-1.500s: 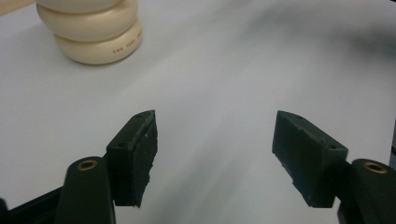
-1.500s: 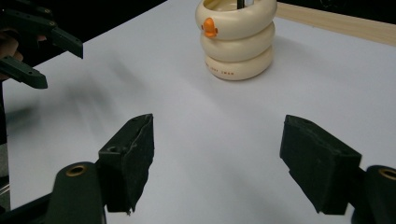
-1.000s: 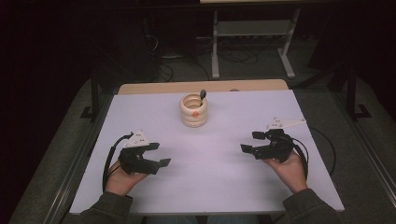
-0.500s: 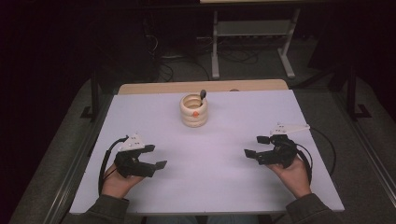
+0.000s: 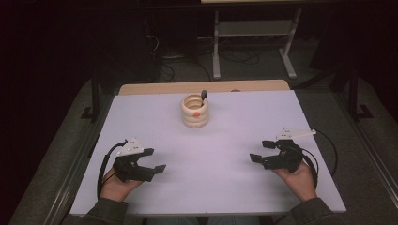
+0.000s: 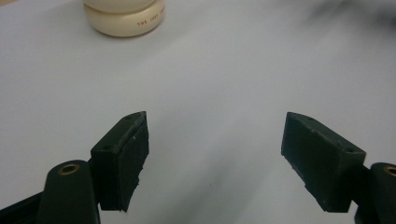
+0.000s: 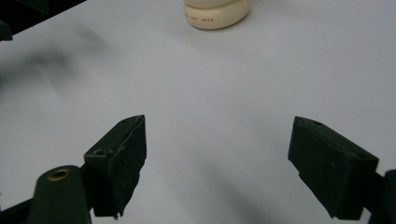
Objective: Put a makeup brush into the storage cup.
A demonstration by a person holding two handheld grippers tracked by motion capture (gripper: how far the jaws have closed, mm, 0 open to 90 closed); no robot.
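Observation:
A cream ribbed cup [image 5: 195, 111] with an orange dot stands at the far middle of the white table [image 5: 234, 122], and a dark handle [image 5: 203, 95] sticks out of its top. Its base appears at the top of the left gripper view as the cup [image 6: 125, 18] and of the right gripper view as the cup [image 7: 217, 14]. My left gripper [image 5: 155, 160] rests low at the near left, open, nothing between its jaws. My right gripper [image 5: 262, 151] sits at the near right, also open and empty. Both point inward toward the table's middle.
A wooden strip [image 5: 155, 87] runs along the table's far edge. Beyond it stand a metal stand [image 5: 217, 51] and cables on a dark floor. Black cables [image 5: 328, 150] trail from the grippers near the table's side edges.
Both hands have drawn back toward the near edge of the table, with the grippers staying open. The cup has not moved.

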